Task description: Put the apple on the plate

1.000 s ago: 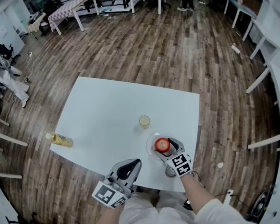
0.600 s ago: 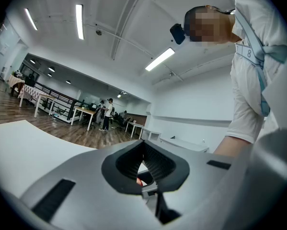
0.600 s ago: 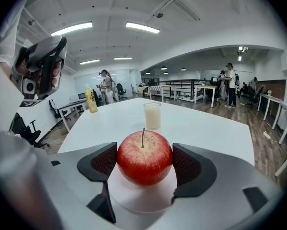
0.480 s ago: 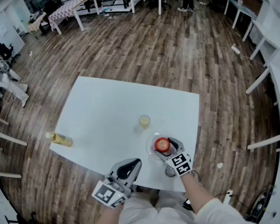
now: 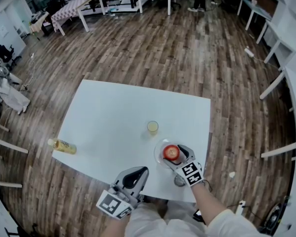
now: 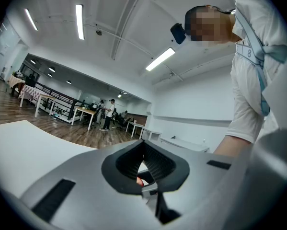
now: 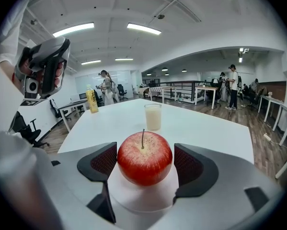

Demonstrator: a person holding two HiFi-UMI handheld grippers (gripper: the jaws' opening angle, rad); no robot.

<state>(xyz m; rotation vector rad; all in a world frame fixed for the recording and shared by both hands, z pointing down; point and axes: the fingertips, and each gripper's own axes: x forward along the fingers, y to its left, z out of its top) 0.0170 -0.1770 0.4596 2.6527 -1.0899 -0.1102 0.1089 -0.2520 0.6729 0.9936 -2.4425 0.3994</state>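
Observation:
A red apple (image 5: 171, 152) (image 7: 144, 158) with its stem up rests on a small white plate (image 5: 158, 156) (image 7: 143, 198) near the front right of the white table (image 5: 113, 115). My right gripper (image 5: 173, 155) (image 7: 145, 166) reaches over the plate. Its jaws stand on either side of the apple, open, with a thin gap showing on the right side. My left gripper (image 5: 136, 174) (image 6: 143, 153) hangs above the table's front edge, left of the plate. It is shut and holds nothing.
A glass of pale drink (image 5: 152, 128) (image 7: 153, 117) stands just beyond the plate. A yellow bottle (image 5: 63, 146) (image 7: 91, 99) is at the table's left edge. Wooden floor surrounds the table, with other tables and people far off.

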